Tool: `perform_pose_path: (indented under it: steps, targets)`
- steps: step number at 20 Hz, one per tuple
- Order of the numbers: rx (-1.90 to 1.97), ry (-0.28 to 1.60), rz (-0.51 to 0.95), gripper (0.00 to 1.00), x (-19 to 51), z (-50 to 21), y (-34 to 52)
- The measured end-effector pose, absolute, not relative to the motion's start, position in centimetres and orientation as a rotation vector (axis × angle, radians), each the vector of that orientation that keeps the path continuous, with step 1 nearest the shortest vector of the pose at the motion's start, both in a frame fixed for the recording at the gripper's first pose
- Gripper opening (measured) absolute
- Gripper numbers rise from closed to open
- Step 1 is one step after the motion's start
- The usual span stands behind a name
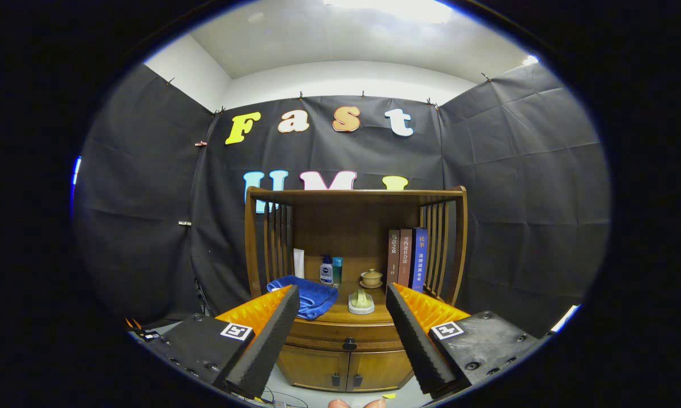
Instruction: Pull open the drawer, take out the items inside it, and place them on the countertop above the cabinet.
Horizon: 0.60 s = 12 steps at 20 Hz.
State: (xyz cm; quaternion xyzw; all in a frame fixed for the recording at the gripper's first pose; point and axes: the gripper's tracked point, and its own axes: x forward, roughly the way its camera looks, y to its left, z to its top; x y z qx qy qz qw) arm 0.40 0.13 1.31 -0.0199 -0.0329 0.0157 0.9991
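The gripper [343, 326] is held up in front of a small wooden cabinet [346, 362], its two black, ribbed fingers [269, 340] spread wide apart with nothing between them but open air; the jaws are open and touch no object. Framed in the gap between the fingers, and well beyond their tips, is the drawer [349, 336], a shallow wooden front running across the cabinet just under the countertop [340, 314], and it sits closed, flush with the cabinet, with a small dark knob [349, 343] at its middle. Below the drawer are two cabinet doors [346, 371], each with a dark handle near the centre seam. On the countertop, a folded blue towel [309, 296] lies toward the left finger's tip, partly hidden behind it, and a small green object on a pale round base [361, 301] rests just right of the towel. Farther back stand a small bottle with a dark blue cap [326, 271], a teal container [337, 271] touching or just beside it, a pale lidded cup on a saucer [371, 277], and three upright books [407, 258] leaning against the slatted right side of the wooden shelf frame [459, 243]
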Motion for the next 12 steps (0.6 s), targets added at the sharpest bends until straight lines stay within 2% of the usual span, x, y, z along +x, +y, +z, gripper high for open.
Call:
perform_pose_path:
  steps: [12]
  targets:
    - [-0.034,-0.06,0.032,0.99,0.33,0.59,0.1]
